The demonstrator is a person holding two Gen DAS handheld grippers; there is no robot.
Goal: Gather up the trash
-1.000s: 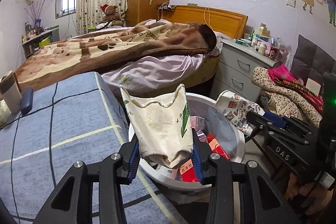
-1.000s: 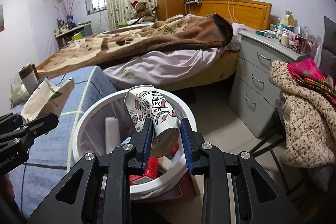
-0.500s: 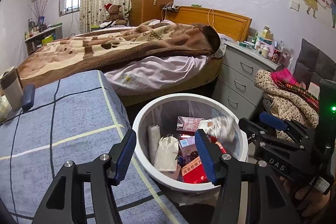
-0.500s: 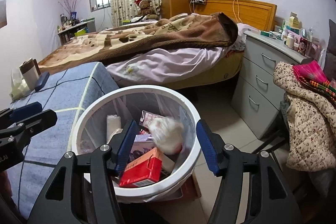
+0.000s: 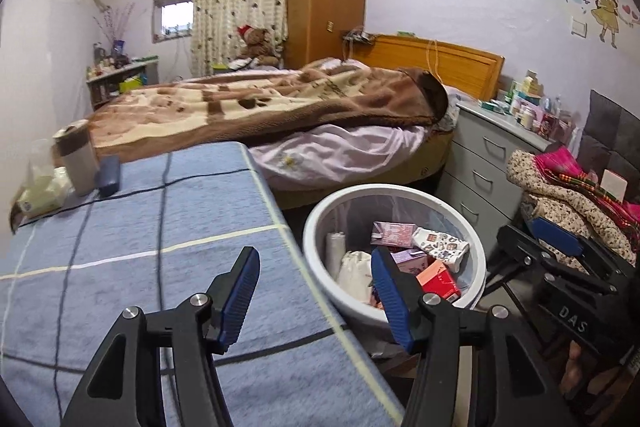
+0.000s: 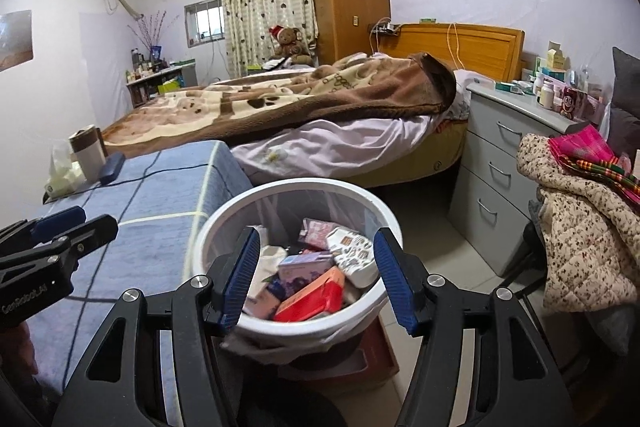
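Both grippers hang empty, jaws apart after opening within the past second: the left gripper (image 5: 316, 291) over the blue checked bedspread (image 5: 160, 235), the right gripper (image 6: 314, 275) above the round white bin (image 6: 208, 235). The crumpled cream paper bag (image 5: 354, 273) and patterned paper cup (image 6: 350, 251), clamped a second earlier, now lie inside among red and purple cartons (image 6: 312, 295). Beyond, a brown fleece blanket (image 6: 320, 95) covers the bed.
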